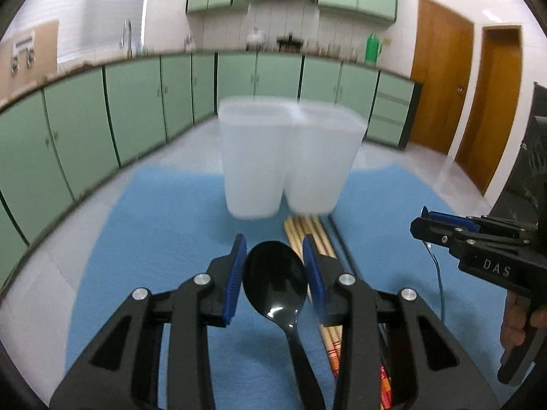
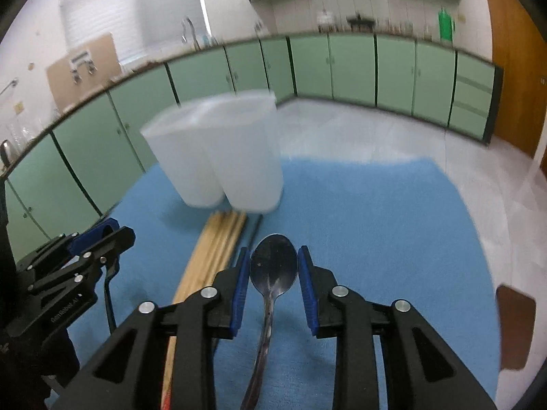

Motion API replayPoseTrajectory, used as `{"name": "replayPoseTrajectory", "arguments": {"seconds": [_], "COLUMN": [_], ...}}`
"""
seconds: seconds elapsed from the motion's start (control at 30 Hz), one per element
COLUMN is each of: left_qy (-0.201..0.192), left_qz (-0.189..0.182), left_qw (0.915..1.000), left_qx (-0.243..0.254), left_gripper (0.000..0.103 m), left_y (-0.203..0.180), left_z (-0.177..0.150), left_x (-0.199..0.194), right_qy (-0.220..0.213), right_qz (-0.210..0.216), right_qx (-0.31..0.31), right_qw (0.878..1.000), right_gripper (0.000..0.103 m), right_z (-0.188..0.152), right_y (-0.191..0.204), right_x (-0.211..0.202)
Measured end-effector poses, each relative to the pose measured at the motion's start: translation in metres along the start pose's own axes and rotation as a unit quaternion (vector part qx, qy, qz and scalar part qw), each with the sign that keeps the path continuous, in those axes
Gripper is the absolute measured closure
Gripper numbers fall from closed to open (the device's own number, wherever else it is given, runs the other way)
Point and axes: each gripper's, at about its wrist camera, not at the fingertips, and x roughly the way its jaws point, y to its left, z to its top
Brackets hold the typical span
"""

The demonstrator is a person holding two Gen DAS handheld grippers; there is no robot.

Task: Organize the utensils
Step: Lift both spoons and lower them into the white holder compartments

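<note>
A black plastic spoon [image 1: 275, 280] lies on the blue mat [image 1: 154, 239], its bowl between the fingers of my left gripper [image 1: 275, 263], which is open around it. A metal spoon [image 2: 273, 271] lies on the mat [image 2: 376, 222], its bowl between the fingers of my right gripper [image 2: 273, 270], also open; whether the pads touch the bowl I cannot tell. A translucent white two-compartment holder [image 1: 287, 160] stands upright ahead, also in the right wrist view [image 2: 218, 157]. Wooden chopsticks [image 1: 309, 235] lie in front of it, also seen from the right wrist [image 2: 215, 242].
The right gripper [image 1: 478, 242] shows at the right of the left wrist view; the left gripper [image 2: 68, 266] shows at the left of the right wrist view. Green cabinets [image 1: 136, 109] line the room behind. A brown chair part [image 2: 514, 328] is at the right.
</note>
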Motion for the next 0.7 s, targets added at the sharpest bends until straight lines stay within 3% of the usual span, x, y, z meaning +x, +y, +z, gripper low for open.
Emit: {"name": "replayPoseTrajectory", "arguments": {"seconds": [0.1,0.47,0.7], "left_qy": [-0.033,-0.088,-0.159], "left_qz": [0.001,-0.002,-0.007], "left_qw": [0.9995,0.9960,0.9871], "left_qx": [0.005,0.010,0.012], "left_gripper": [0.070,0.070,0.070], "left_y": [-0.003,0.003,0.003], "left_z": [0.003,0.027,0.075], "left_x": [-0.015,-0.029,-0.046], "right_qy": [-0.023,-0.082,-0.127], "right_qz": [0.014,0.030,0.050], "right_qx": [0.000,-0.010,-0.026], "right_qw": [1.000,0.996,0.990], "right_gripper": [0.075,0.075,0.075], "right_z": [0.004,0.039,0.083], "right_y": [0.002,0.011,0.009], "right_x": [-0.012,-0.035,-0.055]}}
